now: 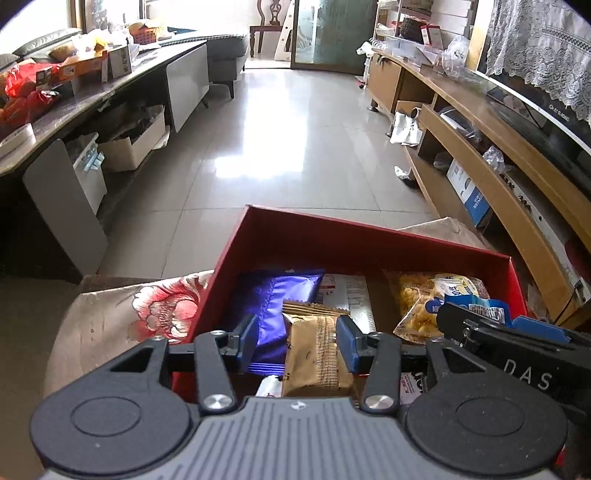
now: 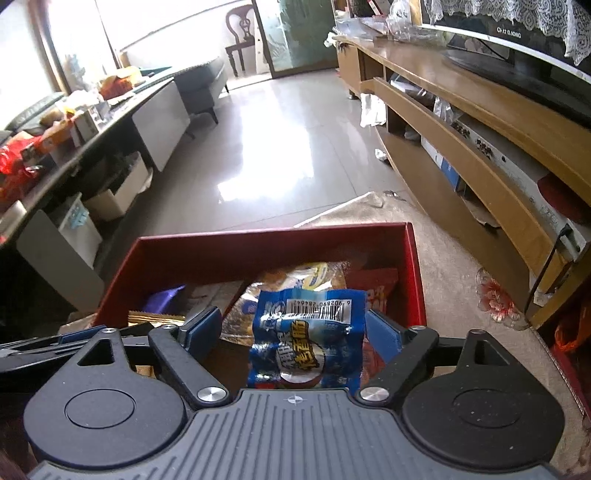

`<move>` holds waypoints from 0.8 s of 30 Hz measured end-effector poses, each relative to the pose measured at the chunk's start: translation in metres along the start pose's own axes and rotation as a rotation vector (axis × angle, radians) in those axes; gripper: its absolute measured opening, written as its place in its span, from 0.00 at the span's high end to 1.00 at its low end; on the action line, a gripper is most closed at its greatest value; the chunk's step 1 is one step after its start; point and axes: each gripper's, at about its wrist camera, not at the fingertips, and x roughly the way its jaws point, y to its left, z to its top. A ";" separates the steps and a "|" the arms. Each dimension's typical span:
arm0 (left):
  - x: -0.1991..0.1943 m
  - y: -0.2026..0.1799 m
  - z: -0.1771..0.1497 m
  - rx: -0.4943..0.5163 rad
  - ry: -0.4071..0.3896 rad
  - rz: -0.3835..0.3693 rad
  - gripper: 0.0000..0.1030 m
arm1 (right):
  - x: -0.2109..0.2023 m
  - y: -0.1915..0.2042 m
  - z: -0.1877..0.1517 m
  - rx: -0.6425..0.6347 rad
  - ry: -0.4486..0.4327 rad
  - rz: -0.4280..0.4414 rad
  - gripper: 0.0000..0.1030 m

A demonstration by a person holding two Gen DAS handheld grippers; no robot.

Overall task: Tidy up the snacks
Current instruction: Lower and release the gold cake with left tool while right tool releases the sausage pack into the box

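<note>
Glossy tiled floor, wooden TV cabinet, television, wooden chair

We see a room with a glossy pale tiled floor carrying a bright patch of window glare at its middle. At nine to ten o'clock runs a long dark cluttered counter with cardboard boxes beneath; beyond it, a grey sofa. At twelve o'clock stand a wooden chair and a glass door. At two to three o'clock, a long wooden TV cabinet bears a television draped in lace cloth.
</note>
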 end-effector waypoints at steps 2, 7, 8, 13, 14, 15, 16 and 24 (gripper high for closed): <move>-0.001 0.000 0.000 0.002 -0.002 -0.002 0.51 | 0.000 0.001 0.001 -0.001 -0.005 -0.003 0.14; -0.007 0.001 -0.001 0.016 -0.012 -0.002 0.43 | -0.001 0.000 0.001 0.001 -0.009 -0.022 0.13; -0.009 0.001 -0.001 0.015 -0.014 -0.004 0.42 | -0.003 0.000 0.002 -0.001 -0.012 -0.032 0.13; -0.022 0.005 -0.008 0.012 -0.015 -0.013 0.37 | -0.018 0.001 0.002 -0.016 -0.031 -0.062 0.13; -0.024 0.006 -0.010 0.010 -0.013 -0.012 0.37 | -0.022 0.001 0.002 -0.019 -0.036 -0.068 0.13; -0.027 0.007 -0.012 0.009 -0.012 -0.014 0.36 | -0.026 0.002 0.002 -0.023 -0.042 -0.073 0.13; -0.030 0.009 -0.014 0.007 -0.013 -0.016 0.34 | -0.030 0.003 0.001 -0.028 -0.046 -0.076 0.13; -0.051 0.017 -0.032 0.005 -0.021 -0.024 0.26 | -0.058 0.010 -0.010 -0.061 -0.061 -0.093 0.11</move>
